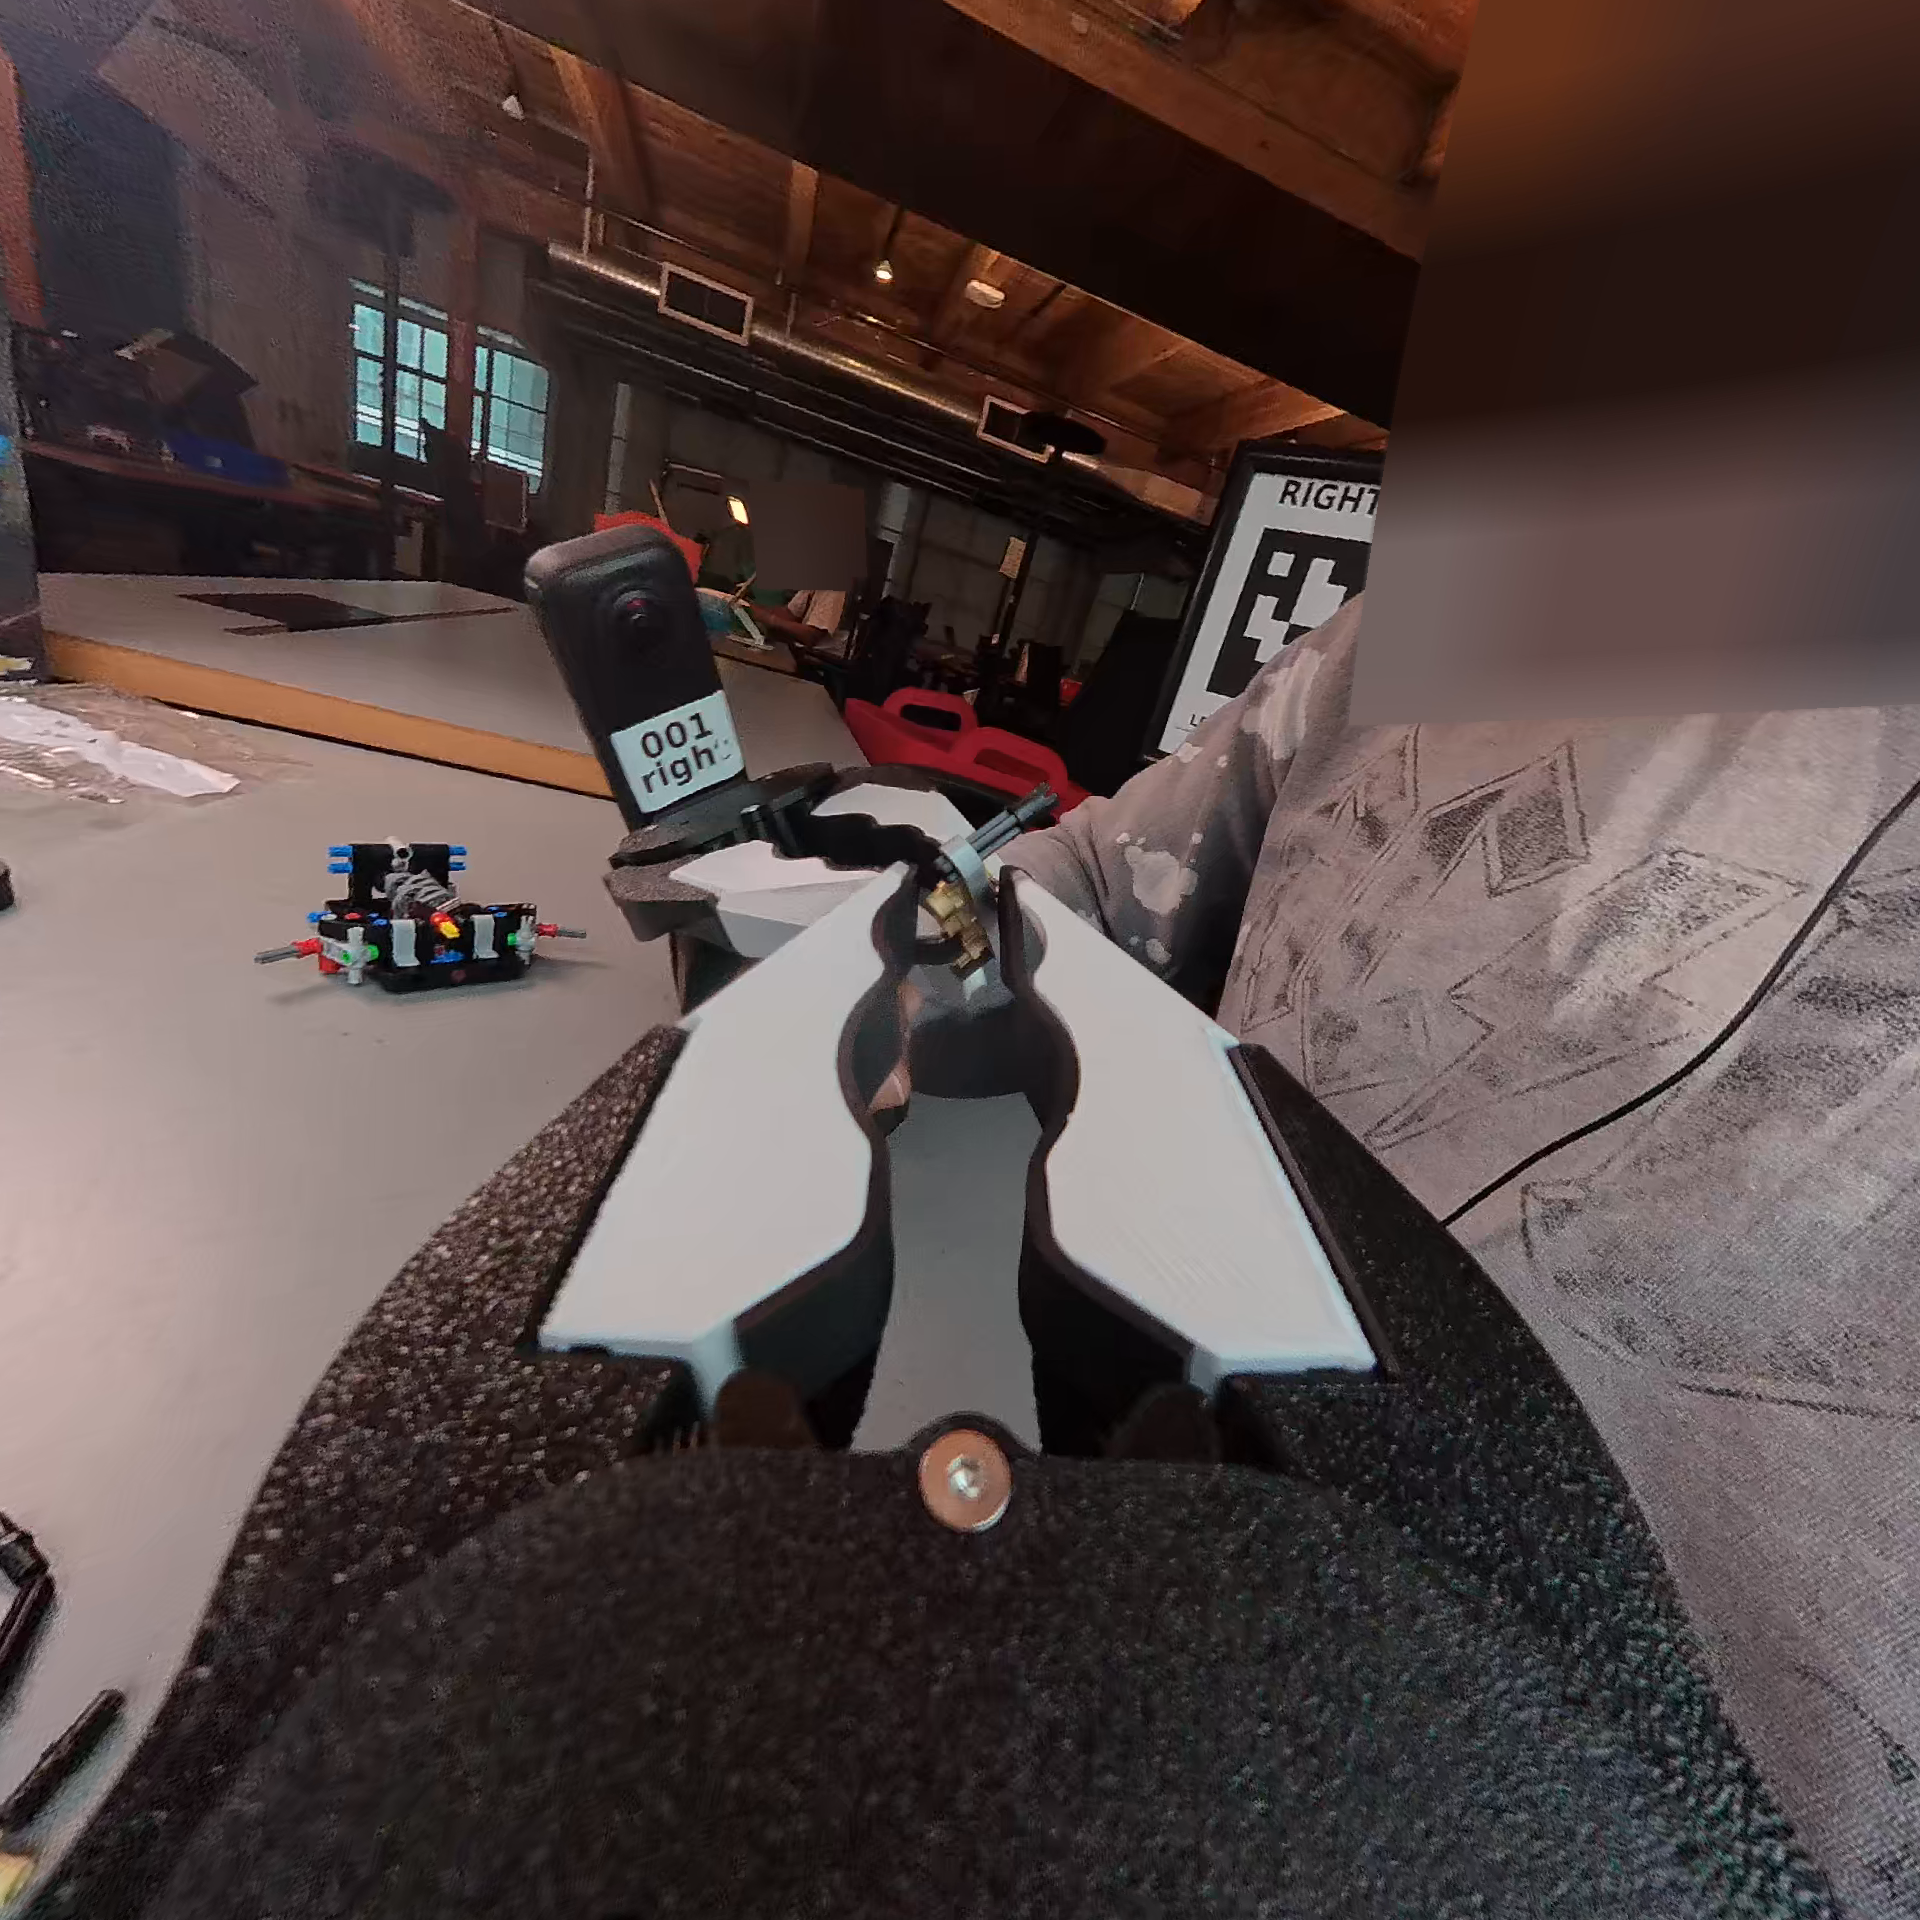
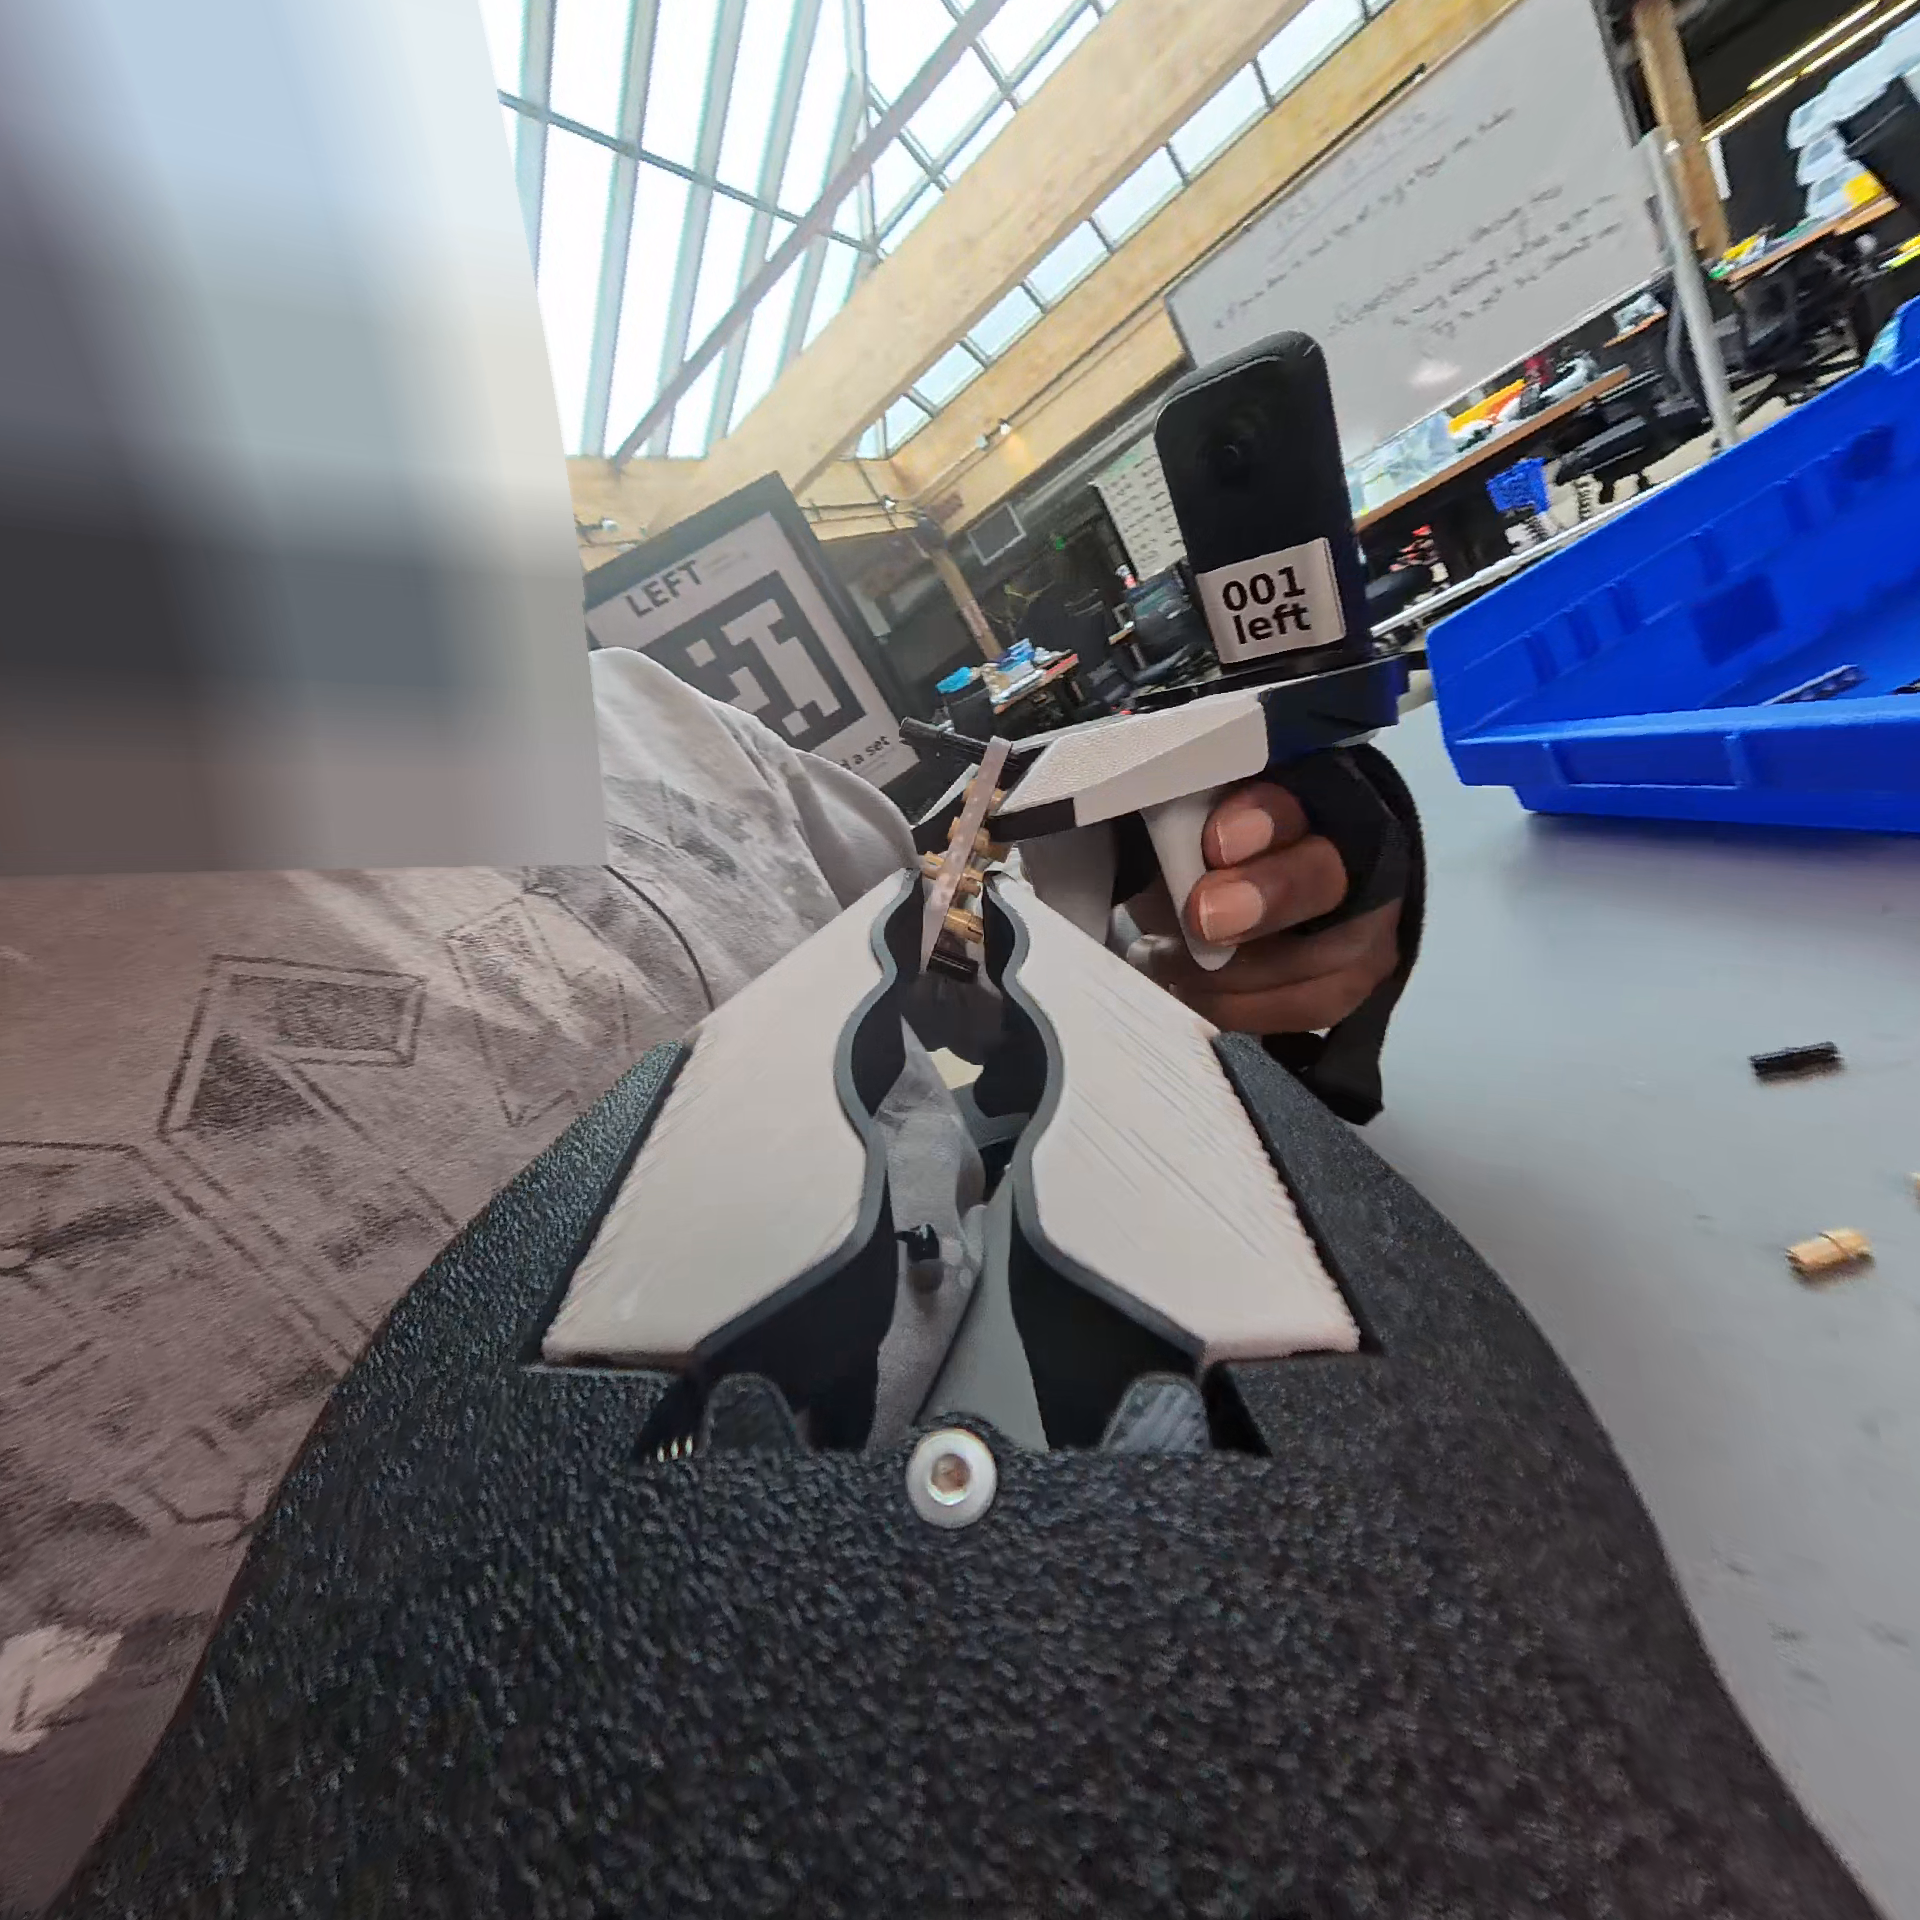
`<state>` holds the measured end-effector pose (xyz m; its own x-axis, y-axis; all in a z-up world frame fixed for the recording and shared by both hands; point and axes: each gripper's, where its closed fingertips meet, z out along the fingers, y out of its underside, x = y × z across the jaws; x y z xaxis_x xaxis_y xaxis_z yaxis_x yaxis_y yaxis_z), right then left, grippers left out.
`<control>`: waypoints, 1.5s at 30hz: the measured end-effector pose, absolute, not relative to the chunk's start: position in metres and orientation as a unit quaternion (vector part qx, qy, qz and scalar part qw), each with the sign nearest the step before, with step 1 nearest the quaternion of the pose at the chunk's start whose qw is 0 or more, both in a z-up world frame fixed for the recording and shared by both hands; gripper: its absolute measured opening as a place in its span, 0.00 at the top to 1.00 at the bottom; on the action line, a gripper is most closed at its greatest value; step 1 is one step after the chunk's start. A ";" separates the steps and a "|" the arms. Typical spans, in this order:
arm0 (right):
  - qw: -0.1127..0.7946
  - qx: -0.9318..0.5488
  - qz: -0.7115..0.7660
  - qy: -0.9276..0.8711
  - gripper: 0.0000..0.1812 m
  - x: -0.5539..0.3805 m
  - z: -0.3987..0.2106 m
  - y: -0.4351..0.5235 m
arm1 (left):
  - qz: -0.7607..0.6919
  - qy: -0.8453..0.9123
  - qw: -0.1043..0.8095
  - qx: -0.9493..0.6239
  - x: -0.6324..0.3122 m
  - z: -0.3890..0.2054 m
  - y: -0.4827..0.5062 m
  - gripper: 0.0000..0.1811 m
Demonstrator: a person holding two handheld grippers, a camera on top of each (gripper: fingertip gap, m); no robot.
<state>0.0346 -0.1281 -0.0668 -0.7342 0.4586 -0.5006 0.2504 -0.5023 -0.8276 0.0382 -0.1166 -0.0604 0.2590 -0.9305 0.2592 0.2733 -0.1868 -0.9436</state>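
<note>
Pinching from opposite sides, held one small grey beam [image 2: 977,816] aloft in front of the person's grey shirt [image 2: 312,1039], off the tabletop [image 2: 1610,1351]. Had the right tongs [image 2: 951,899] closed to a narrow slit on its lower end and the left tongs [image 2: 1006,821] clamped near its upper end. Judged the hold best kept light and square, pads on the beam's flat faces, clear of the pins. Counted at least three tan pins [image 2: 961,920] in the beam and one black axle [image 2: 935,740] at its top. Counted elsewhere one blue bin [image 2: 1662,675], one loose tan pin [image 2: 1829,1252], one loose black piece [image 2: 1792,1060] and one brick-built assembly [image 1: 416,914].
</note>
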 end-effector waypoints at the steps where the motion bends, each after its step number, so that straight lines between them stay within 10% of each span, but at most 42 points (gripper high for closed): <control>1: 0.051 -0.348 0.796 -0.493 0.94 0.037 -0.065 -0.131 | -0.534 0.304 0.566 -0.550 0.041 -0.059 -0.120 0.93; 6: 0.018 -0.329 0.808 -0.488 0.94 0.040 -0.064 -0.132 | -0.525 0.327 0.570 -0.540 0.050 -0.051 -0.128 0.97; 18: 0.394 -0.397 0.556 -0.615 0.88 0.007 -0.082 -0.074 | -0.198 0.311 0.576 -0.730 0.005 -0.110 -0.066 0.96; 45: 0.394 -0.507 0.304 -0.703 0.87 -0.056 -0.187 -0.007 | -0.283 0.128 0.623 -0.718 -0.060 -0.095 -0.047 0.96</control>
<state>-0.0563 -0.0073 -0.1875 -0.1742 0.9533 0.2467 0.4738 0.3008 -0.8277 -0.0595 -0.0472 -0.0951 0.8068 -0.5369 0.2466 0.1680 -0.1917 -0.9670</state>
